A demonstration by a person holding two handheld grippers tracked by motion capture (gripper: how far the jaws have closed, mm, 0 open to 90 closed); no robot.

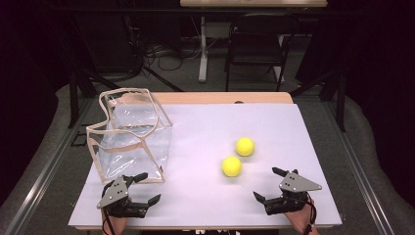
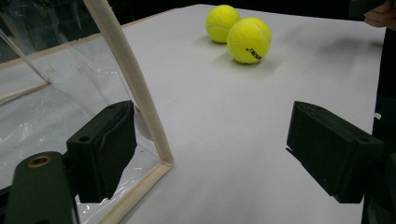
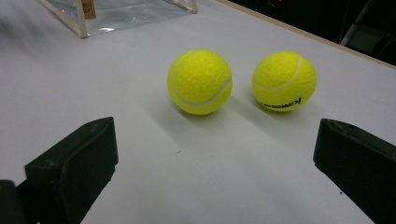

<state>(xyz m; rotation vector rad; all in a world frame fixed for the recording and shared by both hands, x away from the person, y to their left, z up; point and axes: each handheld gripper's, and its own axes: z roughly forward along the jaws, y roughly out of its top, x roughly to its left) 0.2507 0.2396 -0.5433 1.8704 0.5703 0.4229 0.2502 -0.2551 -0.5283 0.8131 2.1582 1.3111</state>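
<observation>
Tennis balls: two yellow, mid-right of the high view on the table [image 1: 195, 196], near ball [image 1: 231, 166] just beside far ball [image 1: 244, 146]. Clear bag [image 1: 132, 137] with tan trim stands at left. Left hand-held gripper [image 1: 149, 188], lower left, jaws spread, empty, one jaw beside the bag's corner. Right hand-held gripper [image 1: 268, 185], lower right, jaws spread, empty, pointing at the balls.

2 yellow tennis balls [image 1: 238, 156] sit near each other on the white tabletop [image 1: 205, 196]. A clear bag [image 1: 131, 137] stands at left. The left claw [image 1: 143, 188] and right claw [image 1: 268, 184] both gape, empty.
</observation>
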